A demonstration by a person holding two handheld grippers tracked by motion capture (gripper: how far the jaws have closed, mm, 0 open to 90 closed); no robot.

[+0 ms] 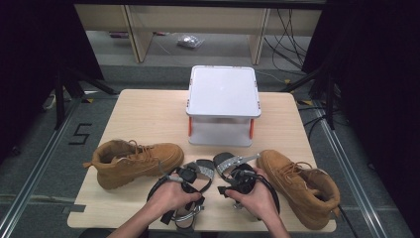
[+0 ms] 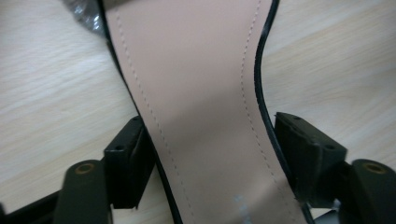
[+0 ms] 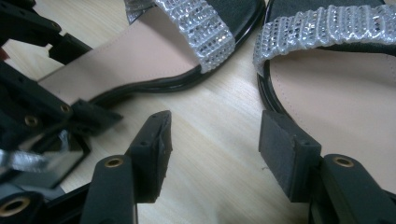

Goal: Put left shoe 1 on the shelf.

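Two black sandals with silver rhinestone straps lie side by side at the table's front. My left gripper [image 1: 187, 179] [image 2: 210, 140] is shut across the narrow waist of the left sandal [image 1: 202, 168] [image 2: 196, 70], one pad against each black edge of its pink insole. In the right gripper view that sandal [image 3: 154, 51] lies at the upper left with the left gripper [image 3: 60, 79] around it. My right gripper [image 1: 237, 181] [image 3: 219, 140] stands open. One of its jaws is over the wood, the other over the inner edge of the right sandal [image 1: 228, 162] [image 3: 341, 93].
A tan boot [image 1: 133, 161] lies on its side at the left and another tan boot [image 1: 302, 186] at the right. A white box-like stand [image 1: 223, 94] with orange clips sits at the back middle of the wooden table [image 1: 148, 114]. Cables trail on the floor beyond.
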